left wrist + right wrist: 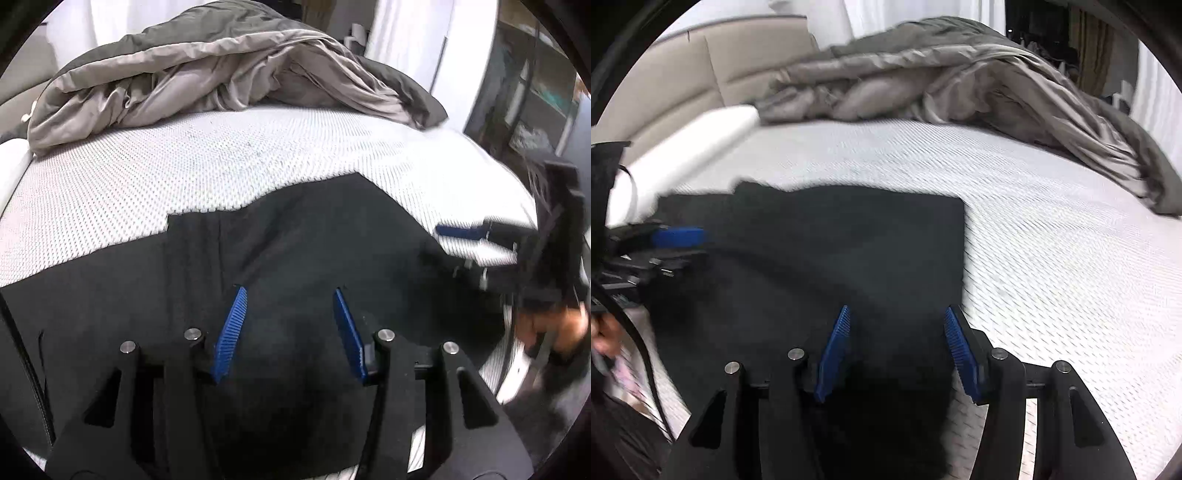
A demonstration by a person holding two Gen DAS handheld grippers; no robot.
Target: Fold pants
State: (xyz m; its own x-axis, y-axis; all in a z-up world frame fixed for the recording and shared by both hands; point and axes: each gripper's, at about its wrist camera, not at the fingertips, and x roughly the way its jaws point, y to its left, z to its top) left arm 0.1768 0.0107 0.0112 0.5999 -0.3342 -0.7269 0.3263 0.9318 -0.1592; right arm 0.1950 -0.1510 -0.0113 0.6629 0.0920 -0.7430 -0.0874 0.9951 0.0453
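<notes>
Black pants (280, 251) lie flat on the white textured mattress (184, 166), folded into a broad dark slab; they also show in the right wrist view (831, 251). My left gripper (290, 291) is open, its blue pads spread just above the cloth, holding nothing. My right gripper (897, 312) is open over the right edge of the pants, empty. In the left wrist view the right gripper (454, 236) shows at the far right, blurred. In the right wrist view the left gripper (679, 240) shows at the far left edge of the pants.
A rumpled grey duvet (221, 74) is heaped across the far side of the bed, also in the right wrist view (960, 81). A beige headboard (701, 66) and a white pillow roll (687, 147) lie at the left. Shelving (535, 92) stands beyond the bed's right edge.
</notes>
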